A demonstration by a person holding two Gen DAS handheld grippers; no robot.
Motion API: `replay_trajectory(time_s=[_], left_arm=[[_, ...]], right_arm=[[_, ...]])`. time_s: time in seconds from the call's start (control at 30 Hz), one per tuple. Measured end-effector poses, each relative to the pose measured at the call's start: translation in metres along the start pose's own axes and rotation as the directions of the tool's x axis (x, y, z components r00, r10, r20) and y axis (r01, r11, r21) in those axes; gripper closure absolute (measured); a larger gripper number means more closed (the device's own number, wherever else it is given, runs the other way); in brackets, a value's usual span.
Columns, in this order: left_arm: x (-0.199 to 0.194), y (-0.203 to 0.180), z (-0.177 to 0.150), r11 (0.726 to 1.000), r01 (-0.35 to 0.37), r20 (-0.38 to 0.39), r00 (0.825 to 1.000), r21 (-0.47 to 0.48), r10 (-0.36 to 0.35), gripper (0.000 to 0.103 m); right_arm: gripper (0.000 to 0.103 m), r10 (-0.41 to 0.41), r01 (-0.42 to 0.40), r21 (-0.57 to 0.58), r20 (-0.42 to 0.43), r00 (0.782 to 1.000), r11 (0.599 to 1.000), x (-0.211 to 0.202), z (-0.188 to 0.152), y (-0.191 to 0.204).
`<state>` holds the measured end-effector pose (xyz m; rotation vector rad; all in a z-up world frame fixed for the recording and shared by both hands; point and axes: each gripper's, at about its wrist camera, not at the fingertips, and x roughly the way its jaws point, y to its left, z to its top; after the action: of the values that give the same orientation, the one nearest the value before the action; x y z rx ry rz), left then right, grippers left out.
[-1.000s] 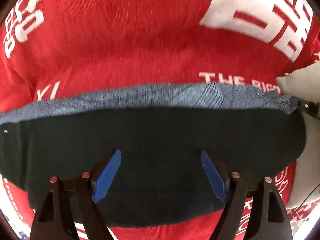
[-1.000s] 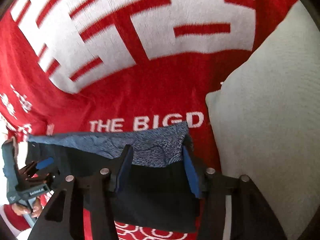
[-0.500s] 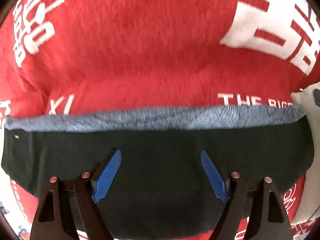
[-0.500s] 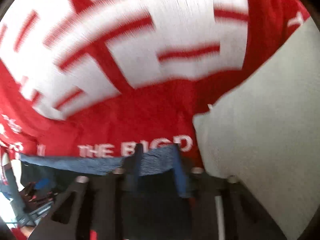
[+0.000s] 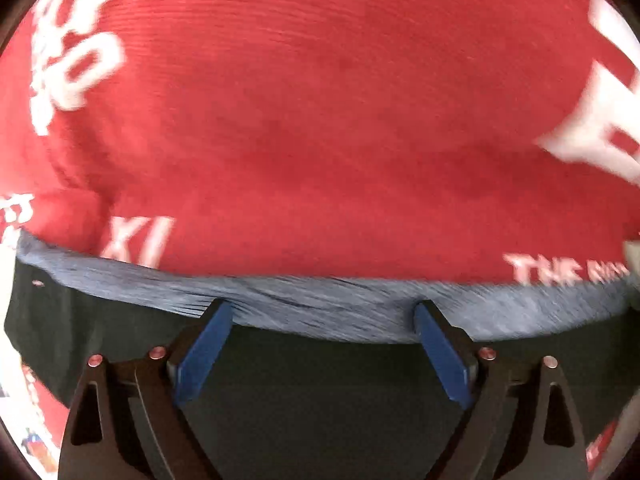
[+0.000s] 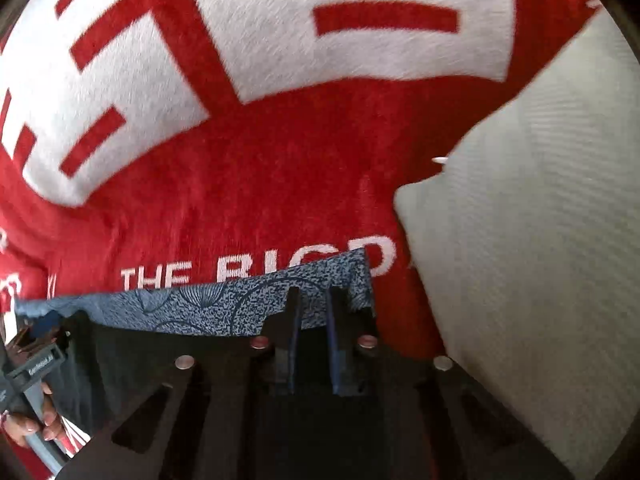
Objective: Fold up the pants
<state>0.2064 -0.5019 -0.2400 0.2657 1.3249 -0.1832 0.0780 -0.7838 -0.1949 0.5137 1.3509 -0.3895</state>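
Closing right gripper [image 6: 312,300] around pants [image 6: 224,308] waistband; left gripper [image 5: 320,320] opening wide above.

I count one pair of pants [image 5: 320,392], dark with a blue patterned band, and one red blanket [image 5: 300,120] with white lettering under it. I see one pale pillow [image 6: 540,260] at the right. I have two hand-held grippers, the left [image 5: 322,344] and the right [image 6: 312,332], each with two blue-padded fingers, and one hand [image 6: 28,426] shows on the left one's handle.
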Motion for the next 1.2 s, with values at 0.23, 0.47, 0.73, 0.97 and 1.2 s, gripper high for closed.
replay_trajectory(time_s=[0.23,0.47,0.73,0.97,1.2], left_arm=[[-0.006,0.058,-0.004,0.993,-0.094,-0.032,0.995,-0.077,0.092,0.01],[-0.027,0.086,-0.071,0.991,-0.135,-0.063,0.989,-0.013,0.134,0.01],[-0.038,0.114,-0.116,0.999,-0.037,-0.078,0.996,-0.028,0.035,0.01],[-0.045,0.171,-0.128,0.999,0.028,-0.073,0.997,0.033,-0.026,0.01],[-0.041,0.247,-0.138,0.999,0.039,-0.062,0.997,0.03,-0.038,0.01]], right_arm=[[0.052,-0.025,0.025,-0.088,0.008,1.0,0.996,-0.027,-0.054,0.012],[0.052,-0.053,0.054,-0.089,0.009,0.999,0.995,-0.044,-0.099,0.016],[0.048,0.012,-0.011,0.039,-0.024,1.0,0.999,-0.081,-0.168,0.028],[0.046,0.126,-0.12,0.089,-0.067,0.99,0.989,-0.079,-0.227,0.099],[0.04,0.297,-0.29,0.089,-0.085,0.951,0.953,-0.045,-0.238,0.199]])
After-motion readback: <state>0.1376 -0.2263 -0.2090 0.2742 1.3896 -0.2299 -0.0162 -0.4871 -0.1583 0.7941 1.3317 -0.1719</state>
